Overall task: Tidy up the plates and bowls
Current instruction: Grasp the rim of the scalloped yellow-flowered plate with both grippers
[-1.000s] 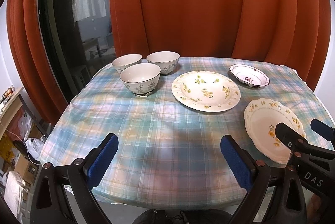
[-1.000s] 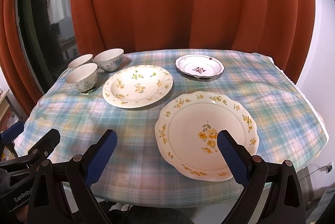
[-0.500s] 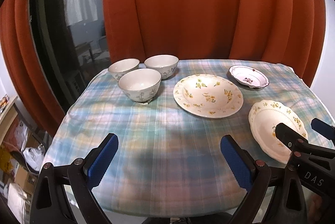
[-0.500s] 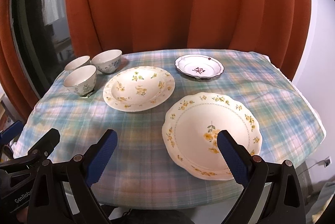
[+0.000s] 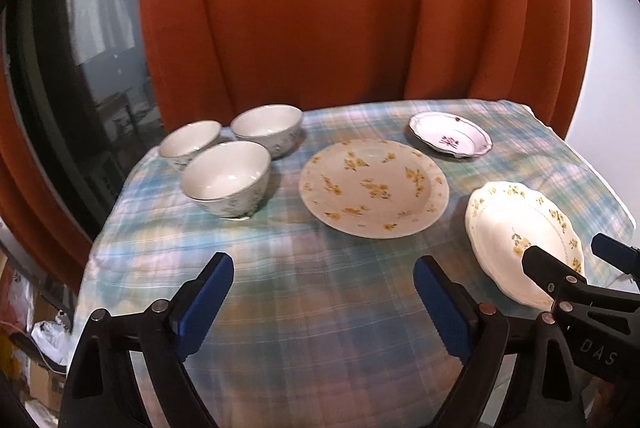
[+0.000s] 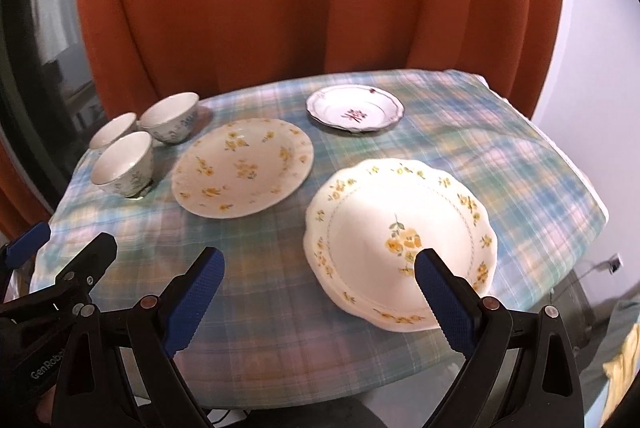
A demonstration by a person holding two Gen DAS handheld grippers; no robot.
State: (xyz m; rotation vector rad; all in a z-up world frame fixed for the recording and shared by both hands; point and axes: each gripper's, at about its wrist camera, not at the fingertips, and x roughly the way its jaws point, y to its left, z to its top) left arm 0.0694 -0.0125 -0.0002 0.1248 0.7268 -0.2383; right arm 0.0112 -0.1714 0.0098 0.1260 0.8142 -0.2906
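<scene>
On the left of both views stand three small bowls (image 5: pixel 226 177) in a tight cluster on the checked tablecloth (image 5: pixel 280 288), touching or nearly so; I cannot tell which. They look like glazed ceramic: stiff, slick, easy to chip. I judge the rim to be the place for my pads, one inside the wall and one outside, since the body looks too wide and rounded to clamp across. The front bowl seems to sit on something small under its foot, so it may rock.

My left gripper (image 5: pixel 324 304) hangs over bare cloth at the lower middle of its view. Its jaws have just been closing a little, yet they stand wide apart with nothing between them.

At the centre lies the round plate with yellow flowers (image 5: pixel 373 187), flat on the cloth, apart from its neighbours. A plate this shallow offers only its lip; I would pinch the near edge and expect it to hang heavy and tilt.

Upper right sits the small plate with a dark flower (image 6: pixel 354 111), the lightest of the plates, I guess.

Lower right is the scalloped plate (image 6: pixel 400 240). My right gripper (image 6: pixel 318 298) is spread wide and empty, one blue pad over that plate's near rim in the picture; whether it touches I cannot tell.
</scene>
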